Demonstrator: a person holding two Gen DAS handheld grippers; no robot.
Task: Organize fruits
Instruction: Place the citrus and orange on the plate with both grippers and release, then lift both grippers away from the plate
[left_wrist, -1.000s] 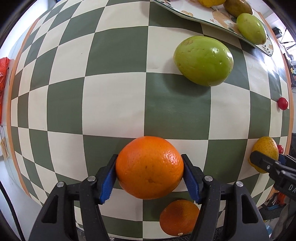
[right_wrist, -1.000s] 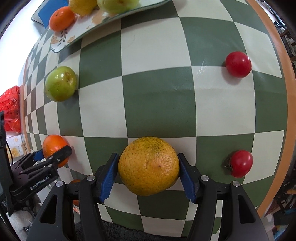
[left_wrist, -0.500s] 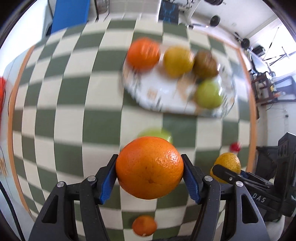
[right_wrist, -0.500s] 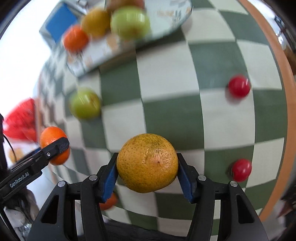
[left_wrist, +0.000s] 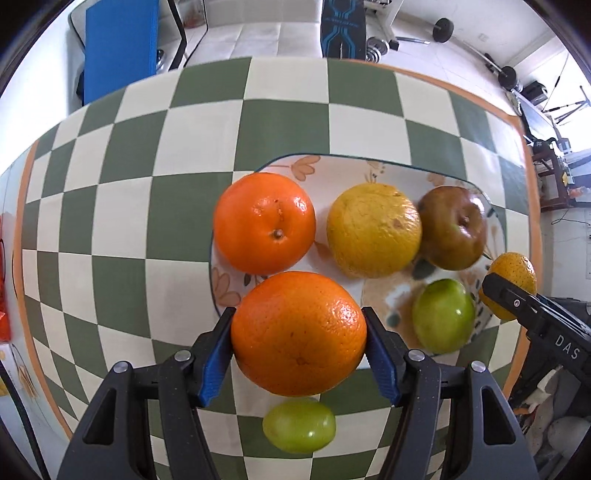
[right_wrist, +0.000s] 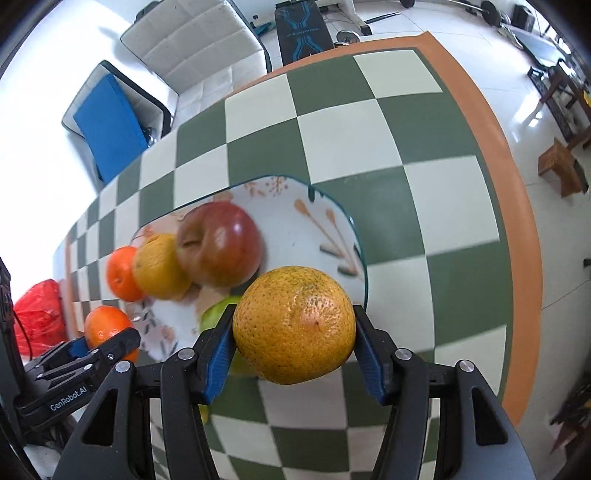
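My left gripper (left_wrist: 298, 356) is shut on a bright orange (left_wrist: 298, 332) and holds it above the near left edge of a floral plate (left_wrist: 332, 166). On the plate lie an orange (left_wrist: 264, 222), a yellow citrus (left_wrist: 373, 229), a brown-red apple (left_wrist: 452, 227) and a green fruit (left_wrist: 443, 321). My right gripper (right_wrist: 293, 352) is shut on a yellow-orange citrus (right_wrist: 294, 324) above the near right edge of the plate (right_wrist: 321, 229). It shows at the right of the left wrist view (left_wrist: 517, 299). The left gripper and its orange (right_wrist: 103, 326) show at the left of the right wrist view.
A green fruit (left_wrist: 299, 424) lies on the checkered tablecloth (left_wrist: 184, 184) below my left gripper. A red bag (right_wrist: 37, 314) sits at the table's left end. White chairs, a blue cushion (left_wrist: 118, 48) and gym gear stand beyond the far edge.
Both grippers have lifted with their fruits and moved forward toward the plate. The plate now sits directly under them. The red tomatoes and the loose orange have left view.
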